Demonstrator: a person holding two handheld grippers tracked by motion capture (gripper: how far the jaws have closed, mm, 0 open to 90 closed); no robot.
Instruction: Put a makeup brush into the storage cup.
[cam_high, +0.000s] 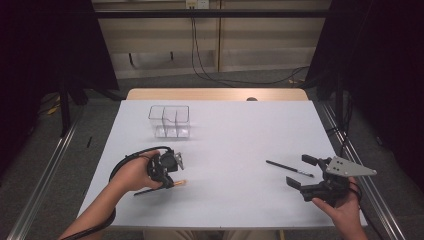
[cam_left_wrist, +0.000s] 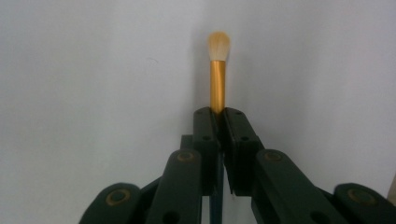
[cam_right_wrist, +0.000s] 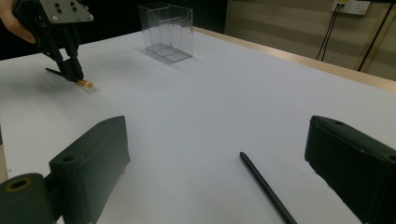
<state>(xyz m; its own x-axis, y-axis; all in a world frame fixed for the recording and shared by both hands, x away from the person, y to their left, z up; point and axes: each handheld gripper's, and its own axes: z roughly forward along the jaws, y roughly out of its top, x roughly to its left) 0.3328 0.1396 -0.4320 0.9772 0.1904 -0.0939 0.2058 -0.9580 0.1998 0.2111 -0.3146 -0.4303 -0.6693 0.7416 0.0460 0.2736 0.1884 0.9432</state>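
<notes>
Left gripper (cam_high: 172, 176): jaws clamped on a brush (cam_left_wrist: 217, 74) at its gold ferrule, pale bristle tip pointing right, low over the near-left surface (cam_high: 235, 145). Right gripper (cam_high: 306, 174): jaws wide apart, holding nothing, near right. A black pen (cam_high: 289, 168) lies flat just beside it. A clear plastic box (cam_high: 169, 121) stands upright far left, well apart from both.

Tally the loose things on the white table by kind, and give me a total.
Makeup brush with gold ferrule, held in the left claw: 1
Slim black pencil-like stick, lying in front of the open right claw: 1
Clear plastic organizer box with compartments: 1
Total: 3
</notes>
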